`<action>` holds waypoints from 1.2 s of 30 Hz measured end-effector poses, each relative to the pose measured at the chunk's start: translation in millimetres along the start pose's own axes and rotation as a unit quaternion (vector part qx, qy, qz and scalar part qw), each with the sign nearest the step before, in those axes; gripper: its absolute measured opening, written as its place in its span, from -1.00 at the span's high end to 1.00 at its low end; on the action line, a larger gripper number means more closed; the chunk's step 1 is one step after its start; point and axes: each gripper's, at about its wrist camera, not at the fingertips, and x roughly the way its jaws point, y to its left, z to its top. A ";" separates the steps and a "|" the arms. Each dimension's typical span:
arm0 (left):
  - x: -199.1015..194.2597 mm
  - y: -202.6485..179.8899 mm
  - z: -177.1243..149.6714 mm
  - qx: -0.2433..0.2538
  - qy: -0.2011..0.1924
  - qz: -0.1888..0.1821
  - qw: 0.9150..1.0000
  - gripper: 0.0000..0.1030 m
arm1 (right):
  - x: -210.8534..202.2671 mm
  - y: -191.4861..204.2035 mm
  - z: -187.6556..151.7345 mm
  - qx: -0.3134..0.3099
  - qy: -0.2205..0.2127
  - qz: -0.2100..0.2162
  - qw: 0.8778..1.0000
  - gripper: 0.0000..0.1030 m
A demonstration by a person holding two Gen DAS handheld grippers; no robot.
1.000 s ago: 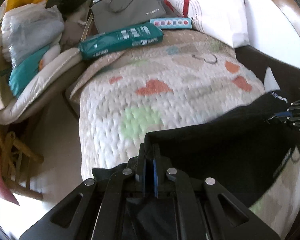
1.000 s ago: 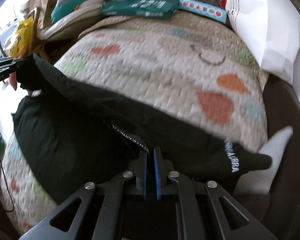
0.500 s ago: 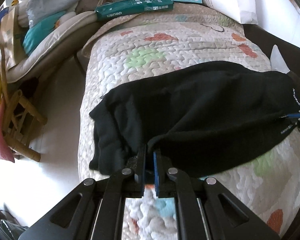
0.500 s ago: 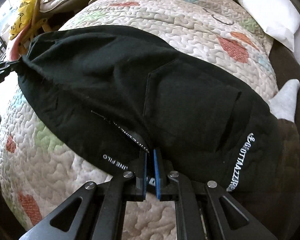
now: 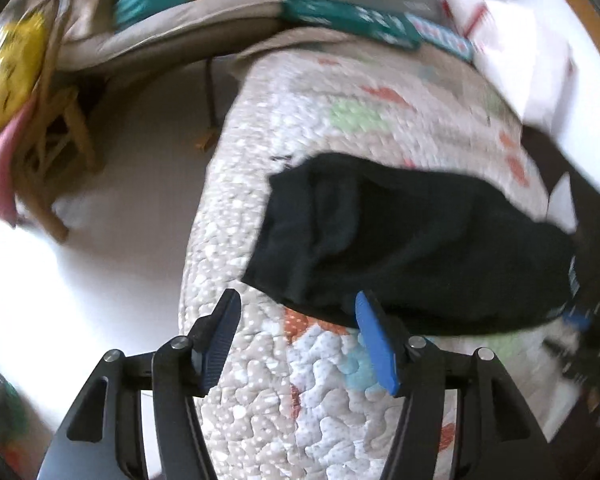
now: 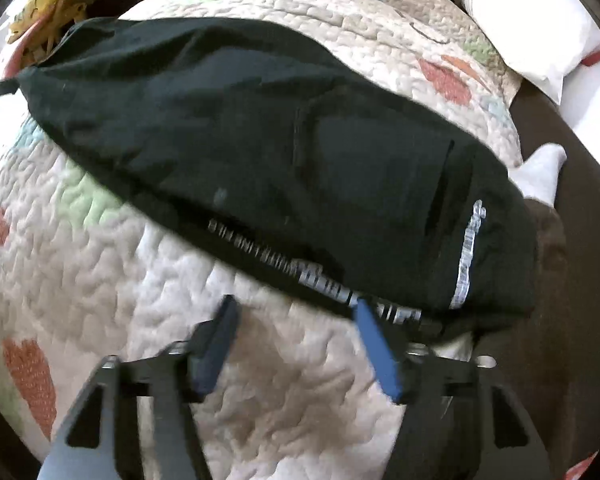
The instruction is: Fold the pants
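Left wrist view: left tongs point(image 5: 296, 316) have just opened, releasing the black pants point(image 5: 412, 240) onto the bed quilt point(image 5: 300, 400). Right tongs point(image 6: 294, 320) likewise stand apart, empty. Fold laid down; next crease pending.

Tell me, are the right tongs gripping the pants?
No, the right tongs stand open and the pants lie free on the quilt.

The pants point(image 6: 260, 152) lie across the quilt point(image 6: 220, 360). A pillow point(image 6: 532, 24) rests at its far right. A sock point(image 6: 540, 168) lies right of the pants.
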 end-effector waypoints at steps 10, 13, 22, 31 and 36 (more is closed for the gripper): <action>-1.6 51.8 3.4 -0.179 -0.032 -0.013 0.983 -0.15 | -35.5 -9.5 -2.3 0.060 -0.030 0.053 0.996 -0.35; 5.4 24.5 10.5 -0.141 -0.038 -0.012 0.989 -0.15 | -53.5 -6.4 14.9 0.054 -0.068 0.060 0.994 -0.35; 55.6 -42.8 44.7 -0.066 0.003 -0.056 0.996 -0.15 | -44.0 -31.5 64.5 0.201 -0.158 0.200 0.946 -0.35; 81.9 -21.7 51.6 -0.105 0.025 -0.063 0.992 -0.14 | 11.0 -41.2 25.7 0.277 -0.072 0.101 0.953 -0.32; 79.8 0.4 49.8 -0.167 0.025 -0.114 0.979 -0.14 | 2.6 -39.3 13.6 0.276 -0.060 0.036 0.959 -0.33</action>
